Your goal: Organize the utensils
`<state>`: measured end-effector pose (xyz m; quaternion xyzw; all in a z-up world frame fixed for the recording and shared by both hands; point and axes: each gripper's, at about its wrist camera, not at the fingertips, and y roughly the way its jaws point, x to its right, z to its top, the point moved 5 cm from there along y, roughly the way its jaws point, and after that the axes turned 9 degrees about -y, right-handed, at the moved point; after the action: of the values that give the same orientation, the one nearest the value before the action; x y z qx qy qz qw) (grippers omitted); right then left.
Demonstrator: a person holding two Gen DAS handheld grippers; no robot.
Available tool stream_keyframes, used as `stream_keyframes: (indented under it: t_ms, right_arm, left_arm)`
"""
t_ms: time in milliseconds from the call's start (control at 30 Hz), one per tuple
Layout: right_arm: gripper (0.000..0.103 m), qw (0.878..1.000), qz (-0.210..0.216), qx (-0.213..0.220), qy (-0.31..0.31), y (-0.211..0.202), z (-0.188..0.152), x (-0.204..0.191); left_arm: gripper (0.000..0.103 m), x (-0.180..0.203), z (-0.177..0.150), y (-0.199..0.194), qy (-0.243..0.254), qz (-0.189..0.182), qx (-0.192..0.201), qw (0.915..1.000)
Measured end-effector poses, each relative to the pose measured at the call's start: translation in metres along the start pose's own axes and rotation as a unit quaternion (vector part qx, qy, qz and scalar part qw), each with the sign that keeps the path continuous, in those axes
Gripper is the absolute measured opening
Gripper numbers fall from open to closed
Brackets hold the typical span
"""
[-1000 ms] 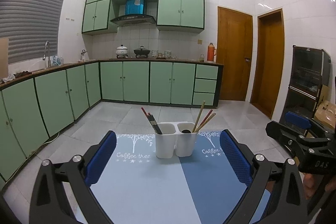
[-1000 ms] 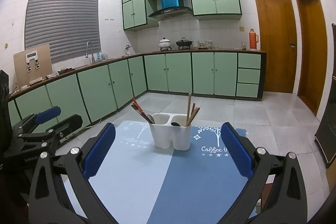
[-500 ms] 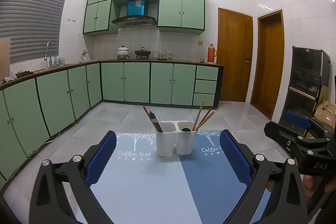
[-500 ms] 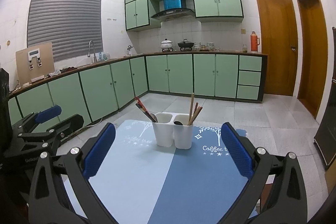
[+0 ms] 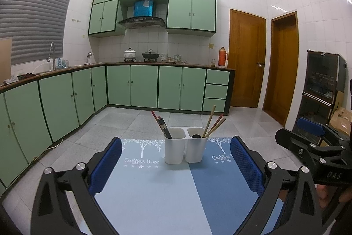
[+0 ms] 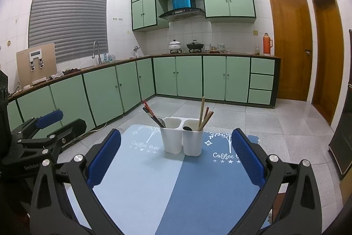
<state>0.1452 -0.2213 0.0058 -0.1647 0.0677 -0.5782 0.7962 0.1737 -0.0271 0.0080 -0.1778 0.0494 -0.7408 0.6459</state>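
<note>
A white two-compartment utensil holder [image 5: 184,147] [image 6: 181,140] stands near the far edge of a blue two-tone table mat [image 5: 158,191] [image 6: 167,188]. Its left compartment holds dark and red chopsticks [image 5: 161,124] [image 6: 151,115]. Its right compartment holds wooden chopsticks [image 5: 212,122] [image 6: 203,115] and a dark spoon end [image 5: 195,136]. My left gripper [image 5: 176,165] is open and empty, well short of the holder. My right gripper [image 6: 176,160] is open and empty too. Each gripper shows at the side of the other's view.
The mat covers a small table with floor tiles [image 5: 110,124] beyond its far edge. Green kitchen cabinets [image 5: 132,87] line the back and left walls. Two wooden doors [image 5: 246,58] and a dark cabinet [image 5: 321,85] stand at the right.
Both views have shifted slightly; the holder sits a little further right in frame. Both grippers stay open and empty.
</note>
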Motion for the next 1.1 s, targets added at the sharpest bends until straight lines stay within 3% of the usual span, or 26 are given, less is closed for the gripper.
stream_keyframes:
  t_ms: [1100]
  right_arm:
    - [0.097, 1.000, 0.002, -0.002, 0.001, 0.0038, -0.0024, -0.0029]
  left_arm:
    - [0.097, -0.0015, 0.0006, -0.0003, -0.001, 0.003, 0.000, 1.0000]
